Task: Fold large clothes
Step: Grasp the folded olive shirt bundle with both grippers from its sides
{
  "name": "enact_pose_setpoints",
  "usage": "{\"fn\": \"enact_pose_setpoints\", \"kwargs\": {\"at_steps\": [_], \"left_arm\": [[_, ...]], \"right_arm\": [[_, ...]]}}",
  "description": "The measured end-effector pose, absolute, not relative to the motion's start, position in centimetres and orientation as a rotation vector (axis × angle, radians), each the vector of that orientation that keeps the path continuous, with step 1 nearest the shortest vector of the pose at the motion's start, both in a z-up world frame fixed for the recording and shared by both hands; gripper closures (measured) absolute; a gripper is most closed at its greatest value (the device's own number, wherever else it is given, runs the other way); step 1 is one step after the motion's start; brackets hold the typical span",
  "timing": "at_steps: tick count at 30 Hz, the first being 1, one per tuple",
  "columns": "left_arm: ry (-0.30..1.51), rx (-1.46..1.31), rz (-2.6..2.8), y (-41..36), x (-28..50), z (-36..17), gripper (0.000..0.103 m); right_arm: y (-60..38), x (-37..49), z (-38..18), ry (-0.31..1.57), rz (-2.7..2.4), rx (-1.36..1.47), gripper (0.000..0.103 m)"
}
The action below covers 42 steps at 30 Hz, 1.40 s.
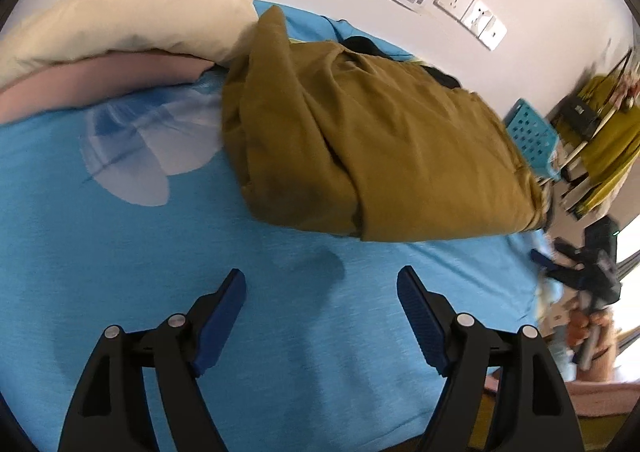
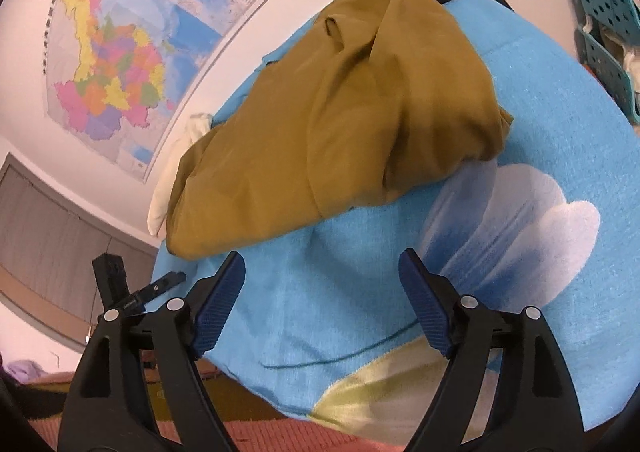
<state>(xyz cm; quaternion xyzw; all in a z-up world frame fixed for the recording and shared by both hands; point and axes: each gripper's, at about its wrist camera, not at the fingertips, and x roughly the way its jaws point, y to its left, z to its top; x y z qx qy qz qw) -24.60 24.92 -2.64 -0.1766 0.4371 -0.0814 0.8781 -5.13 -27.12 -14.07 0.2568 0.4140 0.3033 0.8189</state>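
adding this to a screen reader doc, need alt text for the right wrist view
An olive-brown garment lies bunched on a blue bedspread, beyond the open, empty right hand-held gripper. A colourful map hangs on the wall behind.

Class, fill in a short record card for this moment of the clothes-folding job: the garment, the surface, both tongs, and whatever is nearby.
garment: olive-brown garment, bunched in loose folds, not held
surface: blue bedsheet with a pale flower print
left tongs: open, nothing between them, short of the garment
right tongs: open, empty, near the garment's edge
nearby: cream pillow beside the garment; wall map; teal basket
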Motion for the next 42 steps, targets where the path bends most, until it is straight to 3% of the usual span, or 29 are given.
{"fn": "enact_pose_setpoints", "kwargs": {"at_steps": [3,10,15,19,29,33,42], "left_arm": [[0.920,-0.422,-0.221,24.8,-24.0,-2.7,0.028],[0.915,-0.532,-0.266,24.4,-21.3,-2.9,0.016],[0.909,-0.600,-0.256,24.7,-19.5,-2.8,0.010],[0.903,-0.598,-0.225,24.5,-18.3,-2.6,0.009],[0.897,-0.582,-0.168,24.1,-17.0,-2.5,0.008],[0.895,-0.605,-0.186,24.6,-17.0,-2.6,0.008],[0.899,-0.572,-0.163,24.2,-16.1,-2.5,0.008]], "right_arm": [[-27.1,-4.5,-14.0,0.873,0.616,0.557,0.021],[-27.2,-3.1,-14.1,0.845,0.523,0.604,0.020],[-26.6,-1.7,-13.9,0.815,0.463,0.634,0.011],[-25.9,-0.7,-13.7,0.796,0.413,0.639,0.005],[-24.0,-0.8,-13.5,0.735,0.235,0.591,0.005],[-25.1,-1.5,-13.6,0.754,0.223,0.612,0.010],[-25.1,0.0,-13.4,0.746,0.212,0.621,0.005]]}}
